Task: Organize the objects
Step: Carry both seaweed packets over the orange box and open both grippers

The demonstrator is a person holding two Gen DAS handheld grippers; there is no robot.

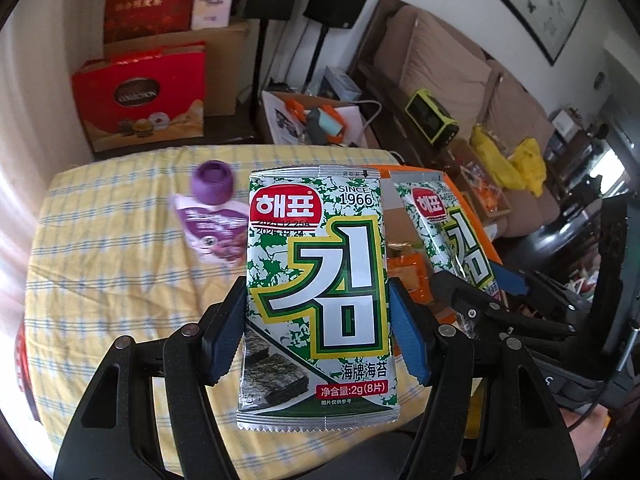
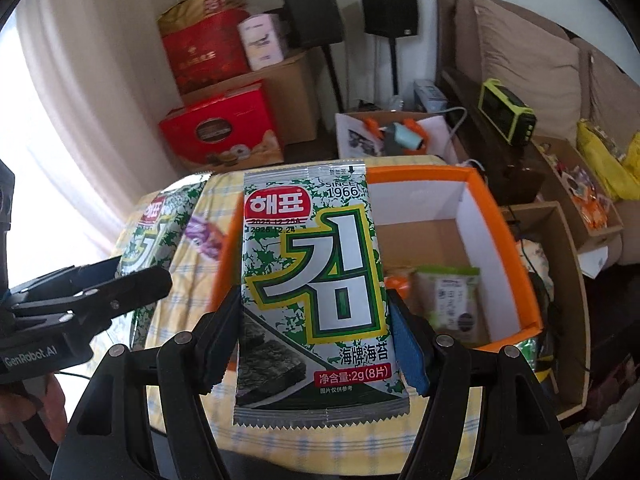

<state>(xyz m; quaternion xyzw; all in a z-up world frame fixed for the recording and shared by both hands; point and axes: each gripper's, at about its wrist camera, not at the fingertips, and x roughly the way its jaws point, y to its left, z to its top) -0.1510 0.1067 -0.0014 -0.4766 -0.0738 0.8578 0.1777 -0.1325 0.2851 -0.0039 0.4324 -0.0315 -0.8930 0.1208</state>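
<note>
Two seaweed packets gripped, one per gripper, above the yellow checked table.

Left wrist view: left gripper clamped on a seaweed packet, blue pads pressing both long edges at mid-height, packet upright, printed face to the camera, top well past the fingertips, bottom hem hanging below them. Beyond, on the tablecloth, a purple pot touching a purple pouch. At right, right gripper holding a second seaweed packet over the orange box.

Right wrist view: right gripper closed on the second seaweed packet the same way, edges between the pads, in front of the orange box's left rim. Inside the box, a green snack pack. Far left, left gripper with its seaweed packet.
</note>
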